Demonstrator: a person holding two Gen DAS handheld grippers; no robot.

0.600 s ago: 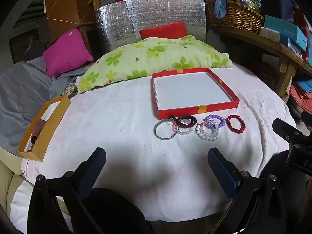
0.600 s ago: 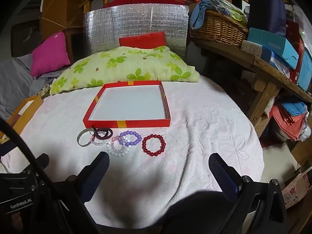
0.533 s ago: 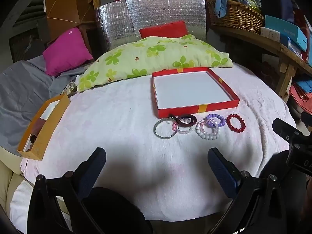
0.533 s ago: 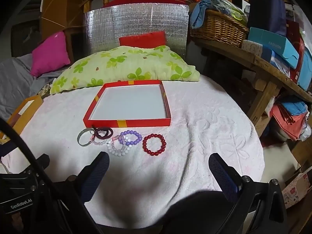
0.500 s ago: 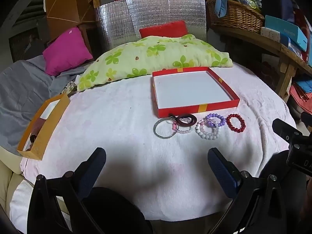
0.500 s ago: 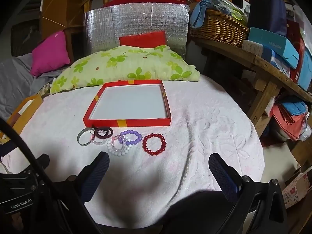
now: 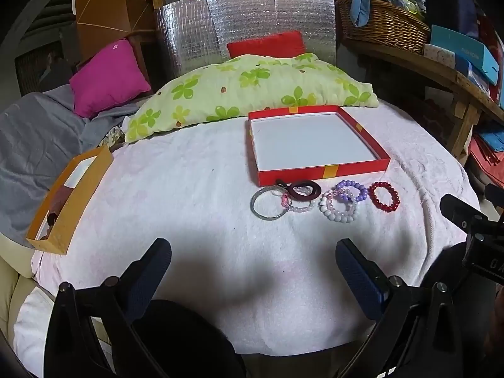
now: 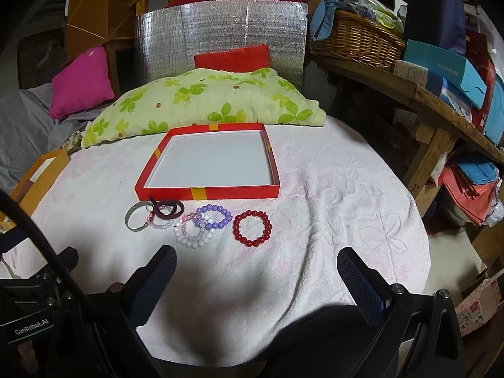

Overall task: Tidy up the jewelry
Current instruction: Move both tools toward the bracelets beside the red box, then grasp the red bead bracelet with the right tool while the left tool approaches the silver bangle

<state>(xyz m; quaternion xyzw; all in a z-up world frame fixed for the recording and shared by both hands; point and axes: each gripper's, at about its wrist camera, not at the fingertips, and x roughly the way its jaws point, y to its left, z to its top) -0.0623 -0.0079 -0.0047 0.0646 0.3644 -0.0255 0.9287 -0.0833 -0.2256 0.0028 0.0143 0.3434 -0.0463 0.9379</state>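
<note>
Standing as wide as they go and gripping nothing, the jaws of the right gripper (image 8: 256, 271) frame a bare patch of the white towel (image 8: 330, 220) at the bottom of the right wrist view. Just above that gap, slightly left of centre, lies the red bead bracelet (image 8: 252, 228), flat on the cloth and a little apart from the other pieces. It is the closest piece to these jaws and sits almost straight ahead of them.

Further left in the same view come the purple bead bracelet (image 8: 214, 217), overlapping a white bead bracelet (image 8: 192, 236), then a dark maroon ring (image 8: 167, 210) lying over a pale pink bead bracelet (image 8: 160, 224), and last a silver bangle (image 8: 136, 220). The row runs left to right across the frame, parallel to the near wall of the red box lid (image 8: 208, 192), which sits just beyond it, white floor showing and nothing inside.

The left gripper (image 7: 253, 263) is likewise fully spread and empty. In the left wrist view the row sits above and right of its gap; the silver bangle (image 7: 269, 203) is almost straight ahead, while the red bead bracelet (image 7: 384, 196) is at the far right end.

So my reading is that each hand has a natural end of the row: right for red, left for the bangle, with the tray straight beyond either.
</note>
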